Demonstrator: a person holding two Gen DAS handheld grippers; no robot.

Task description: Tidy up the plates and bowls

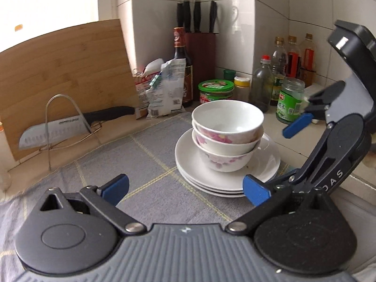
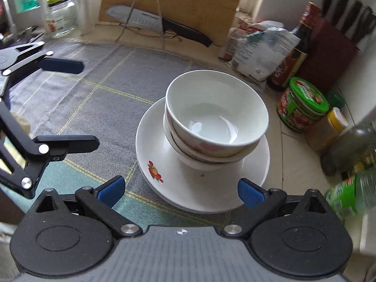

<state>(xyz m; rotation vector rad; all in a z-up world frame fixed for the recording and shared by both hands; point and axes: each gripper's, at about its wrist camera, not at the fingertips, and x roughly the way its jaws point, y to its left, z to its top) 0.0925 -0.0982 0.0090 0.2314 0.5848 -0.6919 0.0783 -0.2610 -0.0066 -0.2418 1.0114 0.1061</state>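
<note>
Three white bowls (image 1: 226, 127) with pink flowers sit nested on a stack of white plates (image 1: 188, 164), which rests on a grey checked cloth (image 1: 141, 164). My left gripper (image 1: 185, 190) is open just in front of the stack, with nothing between its fingers. My right gripper (image 1: 287, 155) stands open to the right of the stack. In the right wrist view the bowls (image 2: 216, 112) and the plates (image 2: 164, 155), the top one marked with a red flower, lie just beyond my open, empty right gripper (image 2: 181, 192). There my left gripper (image 2: 77, 105) shows open at the left, over the cloth (image 2: 94, 94).
A wooden cutting board (image 1: 65, 70) leans on the wall with a knife (image 1: 70, 127) in a wire rack before it. Packets (image 1: 162, 87), a dark sauce bottle (image 1: 181, 54), a knife block (image 1: 202, 47), a green-lidded tub (image 1: 216, 91) and several bottles (image 1: 282, 70) crowd the corner behind the stack.
</note>
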